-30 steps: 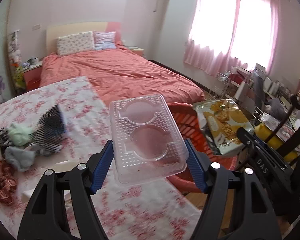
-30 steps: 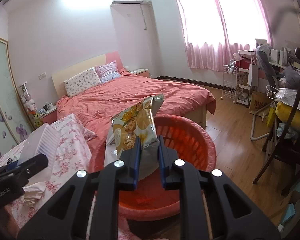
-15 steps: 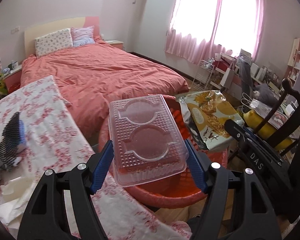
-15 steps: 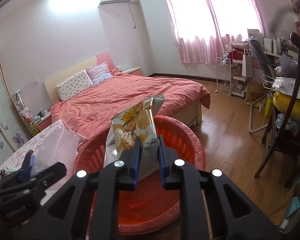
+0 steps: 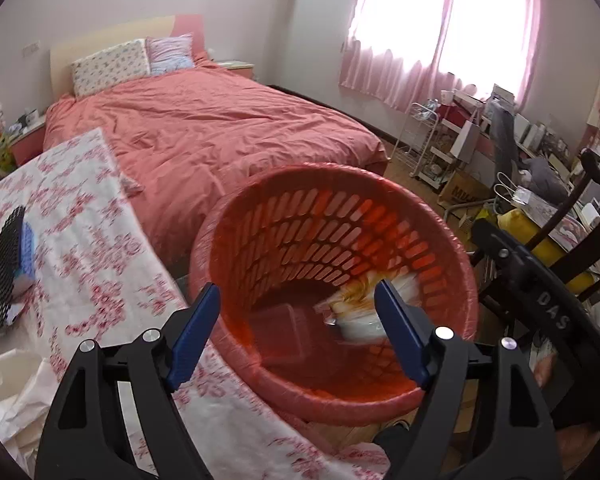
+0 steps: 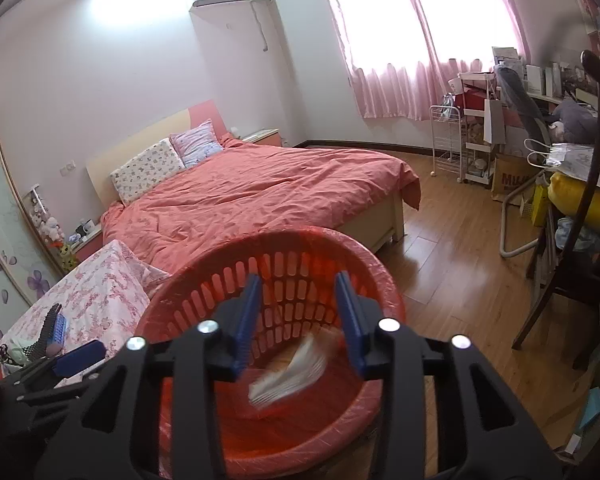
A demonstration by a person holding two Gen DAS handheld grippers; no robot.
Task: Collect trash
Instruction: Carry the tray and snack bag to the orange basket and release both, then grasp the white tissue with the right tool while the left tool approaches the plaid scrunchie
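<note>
A red slotted basket [image 5: 436, 236] lined with a clear bag stands below both grippers. My left gripper [image 5: 298, 326] hangs over its near rim, its jaws opening and empty. The clear plastic tray [image 5: 284, 334] lies blurred inside the basket. The snack bag [image 5: 360, 308] is a blur at the basket's right inner wall. In the right wrist view the basket [image 6: 384, 292] fills the lower middle. My right gripper [image 6: 298, 320] is above it, jaws opening with nothing between them. The snack bag [image 6: 288, 372] is a pale streak falling below the fingers.
A table with a floral cloth [image 5: 88, 240] lies left of the basket, holding a black mesh item [image 5: 4, 256] and crumpled paper [image 5: 16, 376]. A red bed [image 5: 204, 128] is behind. A dark chair [image 6: 580, 240] and cluttered shelves [image 5: 480, 140] stand at the right.
Both grippers have let go: the clear tray left the left jaws and the snack bag left the right jaws, and both dropped into the basket. Both views have tilted down over the basket.
</note>
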